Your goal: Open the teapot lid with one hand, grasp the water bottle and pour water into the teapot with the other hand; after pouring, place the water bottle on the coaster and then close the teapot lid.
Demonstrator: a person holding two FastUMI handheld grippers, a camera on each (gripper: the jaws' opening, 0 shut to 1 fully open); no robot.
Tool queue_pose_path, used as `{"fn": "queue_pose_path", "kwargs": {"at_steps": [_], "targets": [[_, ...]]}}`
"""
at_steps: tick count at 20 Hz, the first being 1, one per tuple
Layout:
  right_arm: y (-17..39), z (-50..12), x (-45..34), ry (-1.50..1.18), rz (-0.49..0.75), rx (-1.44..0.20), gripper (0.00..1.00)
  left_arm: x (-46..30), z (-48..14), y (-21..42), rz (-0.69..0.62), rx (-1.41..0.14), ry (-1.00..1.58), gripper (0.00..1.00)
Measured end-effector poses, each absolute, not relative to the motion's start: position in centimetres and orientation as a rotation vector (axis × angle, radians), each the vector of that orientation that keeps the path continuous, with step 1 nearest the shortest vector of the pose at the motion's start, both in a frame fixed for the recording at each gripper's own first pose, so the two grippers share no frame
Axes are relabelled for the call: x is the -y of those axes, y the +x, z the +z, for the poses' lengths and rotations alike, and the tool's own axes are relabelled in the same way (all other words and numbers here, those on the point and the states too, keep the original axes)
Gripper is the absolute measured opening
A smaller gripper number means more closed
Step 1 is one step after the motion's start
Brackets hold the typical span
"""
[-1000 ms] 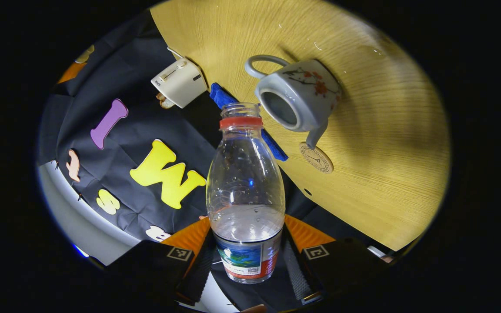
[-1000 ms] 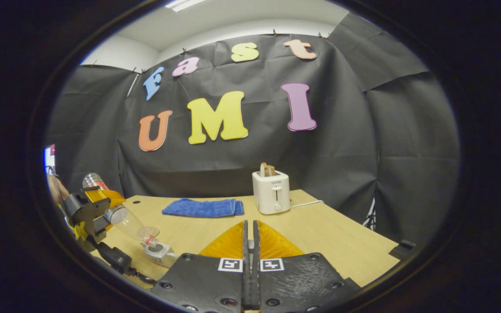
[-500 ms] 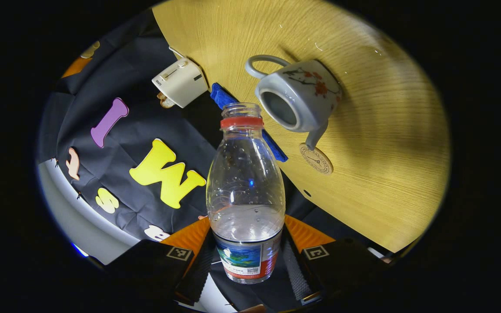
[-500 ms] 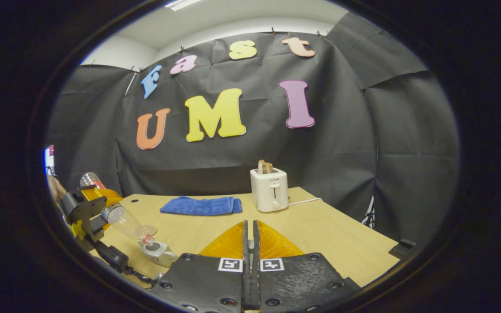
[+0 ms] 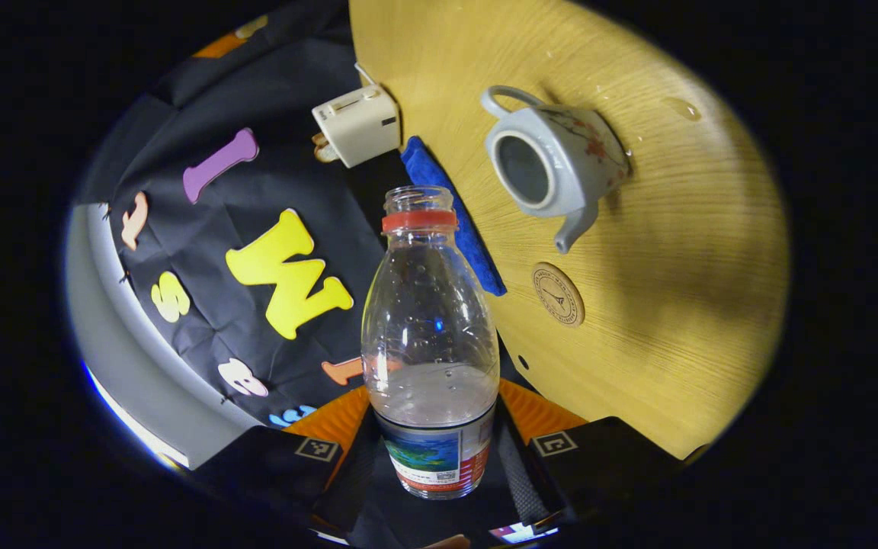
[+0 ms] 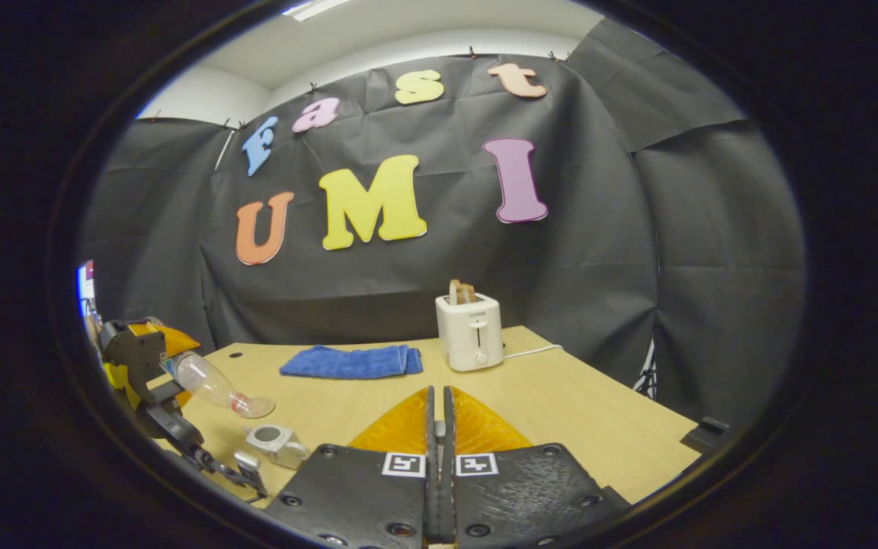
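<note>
— Clear plastic front and centre: the water bottle point(image 5: 430, 335) sits clamped in the left claw point(image 5: 431, 457), both fingers pressing on its labelled lower end, neck uncapped with a red ring under the mouth.

— Where's the teapot?

— Grey teapot point(image 5: 553, 164) stands on the wooden bench point(image 5: 675, 252), lid off, its dark mouth wide open, flower sprig on its side, spout towards the round coaster point(image 5: 558, 294). The coaster lies bare just beside the spout, not touching it.

— And the bottle against the pot?

— In the right gripper view the bottle point(image 6: 214, 385) is tilted, mouth lower than its base, up in the air above and beside the teapot point(image 6: 277, 444), apart from it.

— The right claw?

— Right claw point(image 6: 439, 457) is pressed together, fingers meeting edge to edge; whether the lid is pinched there, I cannot tell.

— Anything else out there?

— Blue towel point(image 6: 351, 361) folded at the bench's far edge, white toaster point(image 6: 469, 332) next to it with toast poking out.
</note>
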State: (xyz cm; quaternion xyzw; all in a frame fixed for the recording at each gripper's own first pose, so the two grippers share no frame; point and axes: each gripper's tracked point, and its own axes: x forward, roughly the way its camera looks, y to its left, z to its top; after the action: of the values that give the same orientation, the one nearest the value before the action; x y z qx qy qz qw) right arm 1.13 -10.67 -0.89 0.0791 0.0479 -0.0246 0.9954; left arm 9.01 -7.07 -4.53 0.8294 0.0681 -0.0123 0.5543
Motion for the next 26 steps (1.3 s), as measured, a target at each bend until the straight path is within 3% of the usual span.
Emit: {"fn": "queue_pose_path", "kwargs": {"at_steps": [4, 6, 15, 26], "targets": [[1.1, -1.1, 10.7, 0.162, -0.054, -0.102, 0.00, 5.8, -4.9, 9.7, -0.058, -0.217, 1.664, 0.80], [1.2, -1.4, 10.6, 0.156, -0.054, -0.108, 0.00, 5.3, -5.0, 10.1, -0.049, -0.235, 1.544, 0.76], [1.5, -1.3, 9.9, 0.138, -0.049, -0.098, 0.00, 5.2, -7.2, 13.4, -0.056, -0.229, 0.880, 0.77], [1.9, -2.3, 8.3, 0.120, -0.030, -0.114, 0.00, 6.1, -9.4, 17.5, -0.057, -0.132, 0.181, 0.77]]}}
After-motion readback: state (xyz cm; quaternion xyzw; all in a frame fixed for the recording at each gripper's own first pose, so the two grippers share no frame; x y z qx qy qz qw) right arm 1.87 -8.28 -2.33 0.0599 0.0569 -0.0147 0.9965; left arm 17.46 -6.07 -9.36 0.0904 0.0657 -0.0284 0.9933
